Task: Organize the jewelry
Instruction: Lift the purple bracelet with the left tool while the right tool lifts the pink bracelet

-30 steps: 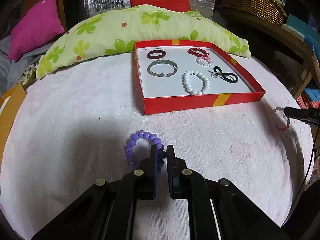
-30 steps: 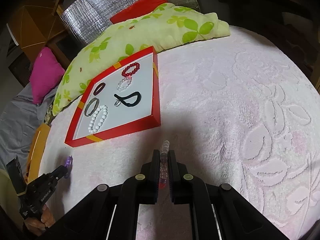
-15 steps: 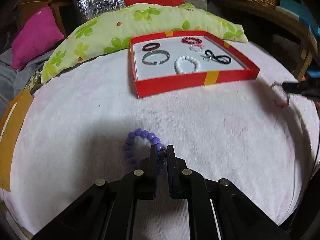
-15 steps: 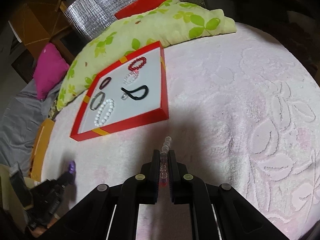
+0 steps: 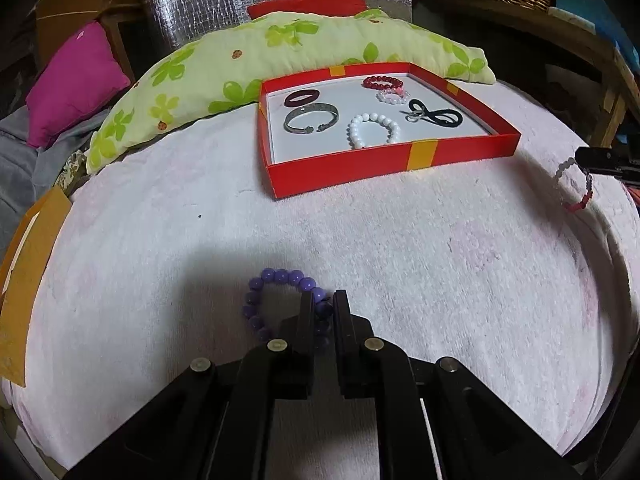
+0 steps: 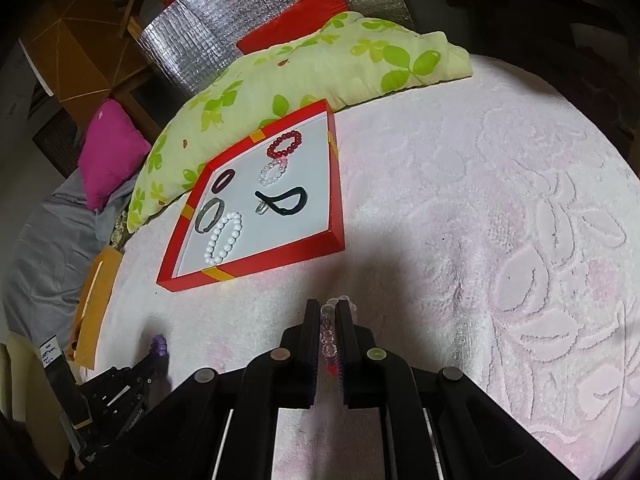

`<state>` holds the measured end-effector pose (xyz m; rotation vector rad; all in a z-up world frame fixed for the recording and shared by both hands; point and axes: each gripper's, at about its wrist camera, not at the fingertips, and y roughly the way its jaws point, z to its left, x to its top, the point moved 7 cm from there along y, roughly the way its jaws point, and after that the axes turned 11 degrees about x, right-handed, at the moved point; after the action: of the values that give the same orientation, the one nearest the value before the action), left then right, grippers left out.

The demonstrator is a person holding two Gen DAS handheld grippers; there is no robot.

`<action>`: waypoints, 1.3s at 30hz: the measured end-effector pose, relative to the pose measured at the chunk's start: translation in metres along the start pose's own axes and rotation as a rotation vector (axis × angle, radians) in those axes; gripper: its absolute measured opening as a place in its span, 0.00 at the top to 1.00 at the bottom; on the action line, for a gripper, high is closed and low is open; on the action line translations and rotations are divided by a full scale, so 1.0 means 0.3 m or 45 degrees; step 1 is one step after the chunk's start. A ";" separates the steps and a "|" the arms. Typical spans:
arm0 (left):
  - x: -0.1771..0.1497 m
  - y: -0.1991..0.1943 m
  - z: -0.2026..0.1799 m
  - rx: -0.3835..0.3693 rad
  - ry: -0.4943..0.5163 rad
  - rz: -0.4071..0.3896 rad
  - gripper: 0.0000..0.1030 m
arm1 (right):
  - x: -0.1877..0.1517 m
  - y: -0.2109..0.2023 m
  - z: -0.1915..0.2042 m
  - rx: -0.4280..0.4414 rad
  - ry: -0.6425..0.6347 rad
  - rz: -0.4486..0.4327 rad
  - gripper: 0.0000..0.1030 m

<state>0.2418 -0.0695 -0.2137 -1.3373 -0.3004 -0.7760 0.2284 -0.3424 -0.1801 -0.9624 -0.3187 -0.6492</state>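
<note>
Left gripper [image 5: 322, 312], bottom centre of its own view: jaws drawn narrow and clamped on the purple bead bracelet [image 5: 280, 300], whose loop hangs out to the left of the fingers above the pink-white towel [image 5: 440, 248].

Right gripper [image 6: 329, 320], bottom centre of its view: jaws equally narrow, pinching a clear-and-pink bead bracelet [image 6: 329, 330] edge-on between the pads. In the left view this bracelet dangles at the right edge of frame, clear beads above, red-pink ones at the bottom.

The red tray [image 5: 400, 160] sits on the towel in the upper centre of the left view. Inside it lie a dark ring-shaped band [image 5: 301, 99], a grey metal cuff [image 5: 311, 118], a white bead bracelet [image 5: 374, 130], a red bead bracelet [image 5: 382, 82], a small white-pink bracelet [image 5: 394, 97] and a black looped cord [image 5: 438, 116].

Against the frame a second earlier, the tray appears farther up in the left view, and the right-hand bracelet hangs clearer of the towel. Both grips are unchanged.

A white label on the left gripper's body, lower left of the right view, carries writing too small to read.
</note>
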 end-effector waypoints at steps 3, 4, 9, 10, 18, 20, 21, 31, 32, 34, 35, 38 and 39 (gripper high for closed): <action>0.001 0.002 0.018 -0.012 -0.034 -0.001 0.91 | -0.002 -0.001 0.002 0.002 -0.006 0.000 0.92; 0.002 0.004 0.026 -0.019 -0.052 -0.001 0.91 | -0.002 0.000 0.000 0.000 -0.005 0.000 0.92; -0.001 -0.001 0.063 -0.053 -0.103 -0.012 0.89 | -0.006 0.002 -0.011 -0.013 0.004 0.007 0.92; -0.003 -0.003 0.069 -0.061 -0.110 -0.013 0.84 | -0.006 0.001 -0.015 -0.015 0.005 0.007 0.92; -0.019 0.003 0.138 -0.088 -0.211 -0.002 0.44 | -0.006 0.002 -0.039 -0.020 0.022 0.014 0.92; -0.030 0.024 0.147 -0.071 -0.227 0.029 0.41 | -0.007 0.005 -0.034 -0.019 0.014 0.018 0.92; -0.035 0.033 0.148 -0.070 -0.229 0.041 0.41 | -0.009 0.006 -0.032 -0.018 0.011 0.020 0.92; -0.034 0.057 0.100 -0.079 -0.184 0.029 0.40 | -0.018 0.010 -0.033 -0.031 0.001 0.027 0.92; -0.034 0.057 0.096 -0.070 -0.170 0.022 0.47 | -0.018 0.010 -0.032 -0.030 0.000 0.029 0.92; -0.030 0.058 0.092 -0.063 -0.151 0.009 0.62 | -0.020 0.012 -0.031 -0.030 -0.002 0.031 0.92; -0.028 0.060 0.092 -0.074 -0.153 0.013 0.74 | -0.020 0.013 -0.030 -0.028 -0.002 0.032 0.92; -0.026 0.060 0.096 -0.077 -0.153 0.007 0.82 | -0.017 0.016 -0.024 -0.022 -0.002 0.031 0.92; -0.025 0.058 0.096 -0.076 -0.149 0.002 0.82 | -0.017 0.016 -0.020 -0.018 -0.004 0.031 0.92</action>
<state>0.2544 -0.0393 -0.2244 -1.4416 -0.3716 -0.7113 0.2274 -0.3436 -0.1894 -0.9796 -0.3049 -0.6291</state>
